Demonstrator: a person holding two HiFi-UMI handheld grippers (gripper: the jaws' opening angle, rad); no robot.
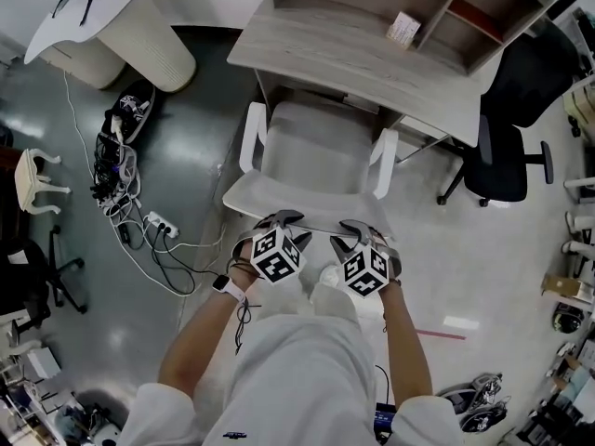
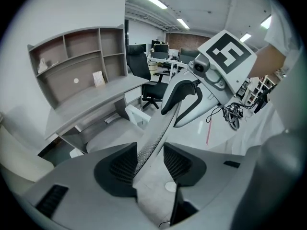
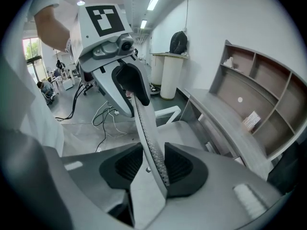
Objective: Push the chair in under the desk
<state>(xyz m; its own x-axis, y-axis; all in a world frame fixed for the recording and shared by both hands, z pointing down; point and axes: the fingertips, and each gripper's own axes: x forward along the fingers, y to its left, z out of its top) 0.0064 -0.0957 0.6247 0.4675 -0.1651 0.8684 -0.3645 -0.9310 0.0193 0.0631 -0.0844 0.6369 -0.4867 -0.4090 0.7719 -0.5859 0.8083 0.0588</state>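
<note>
In the head view the chair [image 1: 314, 151] is seen partly tucked beneath the table [image 1: 353, 59], its seat front at the edge, while its backrest [image 1: 293, 201] is taken at the top rim by the left tongs [image 1: 282, 221] and the right tongs [image 1: 356, 233] side by side, presumably so that the push is kept straight. In the left gripper view the mesh rim is clamped between that tool's pads. In the right gripper view the same rim is likewise pinched, so that the chair can be steered toward the table.

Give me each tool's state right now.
Left tool: closed on the chair backrest.
Right tool: closed on the chair backrest too.
</note>
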